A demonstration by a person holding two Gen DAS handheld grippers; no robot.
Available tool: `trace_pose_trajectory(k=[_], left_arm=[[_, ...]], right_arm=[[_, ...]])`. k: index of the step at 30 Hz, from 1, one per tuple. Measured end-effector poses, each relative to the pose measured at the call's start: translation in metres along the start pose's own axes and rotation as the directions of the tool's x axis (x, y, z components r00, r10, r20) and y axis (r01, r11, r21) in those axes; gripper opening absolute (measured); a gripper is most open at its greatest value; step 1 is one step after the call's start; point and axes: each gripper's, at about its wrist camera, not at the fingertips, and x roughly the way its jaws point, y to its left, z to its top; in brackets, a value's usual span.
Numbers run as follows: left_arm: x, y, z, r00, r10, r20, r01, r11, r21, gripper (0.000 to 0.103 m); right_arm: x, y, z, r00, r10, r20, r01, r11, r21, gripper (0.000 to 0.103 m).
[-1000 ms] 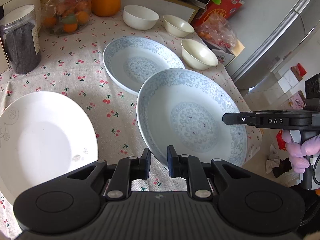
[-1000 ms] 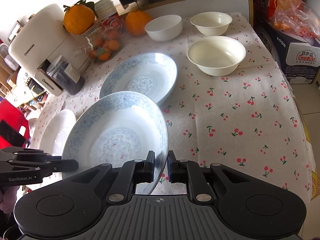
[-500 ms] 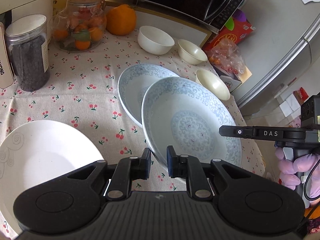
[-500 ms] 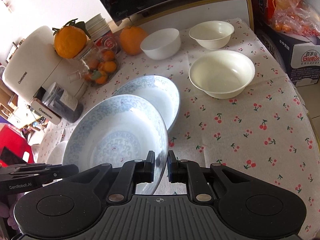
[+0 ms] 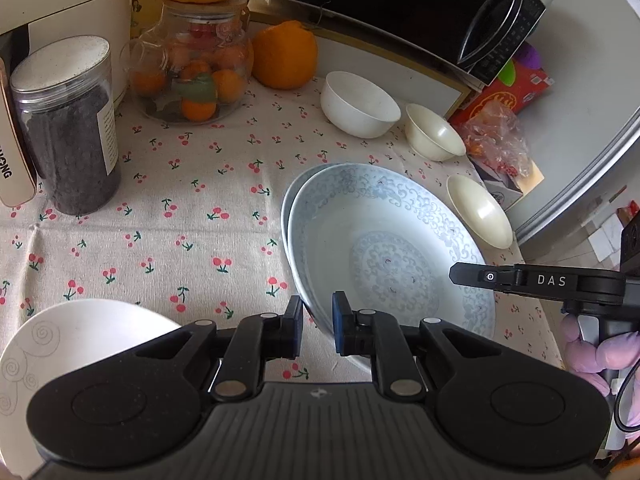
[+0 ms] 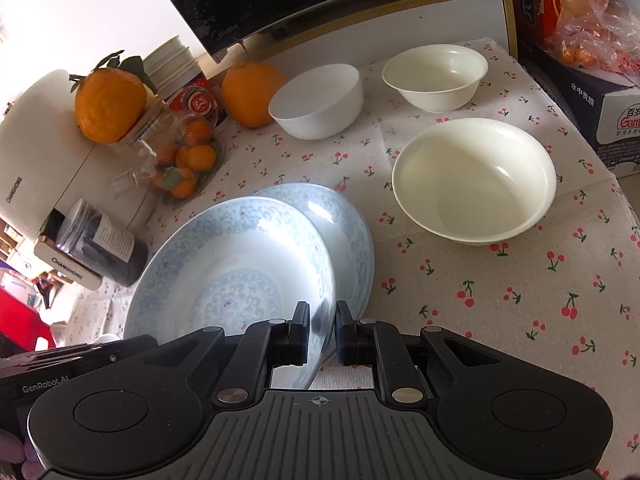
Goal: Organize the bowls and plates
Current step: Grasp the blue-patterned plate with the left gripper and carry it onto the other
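Both tongs grasp one blue plate [image 5: 384, 248] by its rim: the left tongs [image 5: 316, 326] clenched on the near left edge, the right tongs [image 6: 322, 330] on the opposite edge. The plate hangs tilted, directly over a second blue plate [image 6: 352, 236] lying on the bench [image 6: 500, 292]. Ahead of the right tongs sit three bowls [image 6: 474, 180]. A white plate [image 5: 80, 344] lies left of the left tongs.
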Motion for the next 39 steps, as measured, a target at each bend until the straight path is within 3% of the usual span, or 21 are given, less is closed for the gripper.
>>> trace_pose_trajectory(k=[16, 39], left_arm=[[0.022, -0.010, 0.009, 0.993, 0.116, 0.019, -0.117, 0.992, 0.052, 0.013], [0.030, -0.020, 0.010, 0.979, 0.193, 0.059, -0.199, 0.973, 0.119, 0.014]], right_arm=[[0.015, 0.006, 0.008, 0.997, -0.076, 0.024, 0.077, 0.997, -0.014, 0.013], [0.010, 0.017, 0.006, 0.990, -0.134, 0.036, 0.136, 0.988, -0.071, 0.014]])
